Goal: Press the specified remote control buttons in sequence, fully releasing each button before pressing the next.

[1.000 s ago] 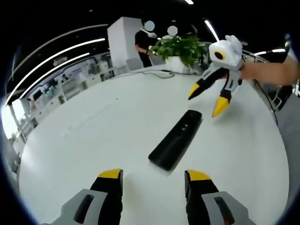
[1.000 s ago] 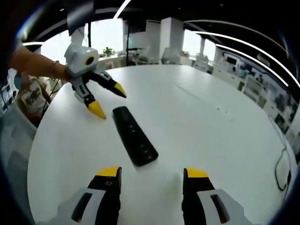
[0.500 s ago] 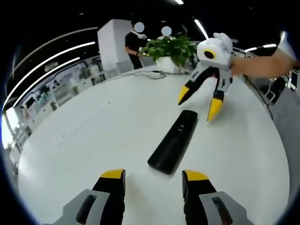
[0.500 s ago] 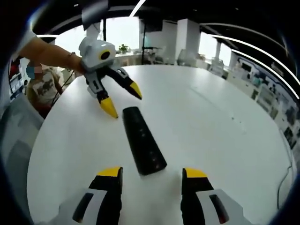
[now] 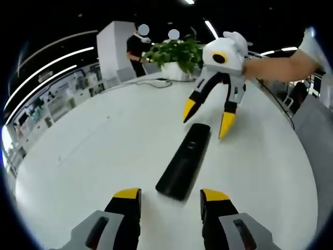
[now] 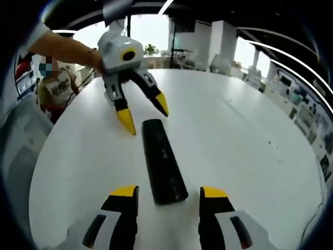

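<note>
- Remote control (image 5: 184, 162) lay flat on the white round surface (image 5: 93, 156), a long black bar; in the right gripper view (image 6: 164, 161) faint buttons showed on its top face, too small to tell apart.
- Long axis: ran roughly along the line between the two hand-held grippers, one end toward each.
- Left hand-held gripper (image 5: 170, 195): jaws spread wide, holding nothing. The remote's near end sat just ahead of the yellow tips, about centred in the gap and not touching either.
- Right hand-held gripper (image 6: 168, 192): jaws likewise wide apart and empty, the remote's other end just ahead of its tips. Seen from the left gripper view (image 5: 206, 115), its two yellow tips straddled the far end of the remote, apparently poised just above it; contact could not be told.
- Nearer one: a close call, each hand-held gripper stood over its own end of the remote. Judged that whichever tip was to press would need to close over the button row and drop straight down.
- Outward: a potted plant (image 5: 174, 53) and a cable (image 5: 156, 83) at the far edge of the surface; people standing behind; open office beyond.
</note>
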Demonstrator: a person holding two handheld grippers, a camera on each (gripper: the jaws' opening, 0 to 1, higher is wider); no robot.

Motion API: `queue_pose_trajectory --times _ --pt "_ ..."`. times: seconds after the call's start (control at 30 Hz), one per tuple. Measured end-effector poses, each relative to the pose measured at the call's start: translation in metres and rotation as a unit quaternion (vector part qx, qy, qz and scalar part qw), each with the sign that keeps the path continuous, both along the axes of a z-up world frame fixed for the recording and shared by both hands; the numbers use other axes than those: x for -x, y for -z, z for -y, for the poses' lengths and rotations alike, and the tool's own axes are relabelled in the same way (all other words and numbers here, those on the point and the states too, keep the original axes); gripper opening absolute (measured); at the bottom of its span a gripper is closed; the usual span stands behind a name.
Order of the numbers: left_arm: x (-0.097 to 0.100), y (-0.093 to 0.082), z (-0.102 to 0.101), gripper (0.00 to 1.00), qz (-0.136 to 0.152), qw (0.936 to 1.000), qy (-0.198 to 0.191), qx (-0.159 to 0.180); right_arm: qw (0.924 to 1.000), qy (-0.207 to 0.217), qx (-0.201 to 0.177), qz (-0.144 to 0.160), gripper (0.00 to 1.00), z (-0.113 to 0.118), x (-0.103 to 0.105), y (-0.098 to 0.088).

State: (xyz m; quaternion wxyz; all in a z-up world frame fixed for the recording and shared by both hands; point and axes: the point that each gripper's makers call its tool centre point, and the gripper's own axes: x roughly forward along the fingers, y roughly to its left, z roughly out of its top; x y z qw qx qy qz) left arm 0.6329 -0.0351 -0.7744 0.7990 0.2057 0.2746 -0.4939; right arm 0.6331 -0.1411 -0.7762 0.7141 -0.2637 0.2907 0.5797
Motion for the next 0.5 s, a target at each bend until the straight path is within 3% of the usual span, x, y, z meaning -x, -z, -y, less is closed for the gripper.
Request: queue_pose_trajectory --times 0.5 --pt "-0.0003 0.0004 0.0078 0.42 -0.004 0.9984 0.052 -0.022 0.9982 -0.048 0.035 -0.001 0.35 -0.0068 0.0041 0.0066"
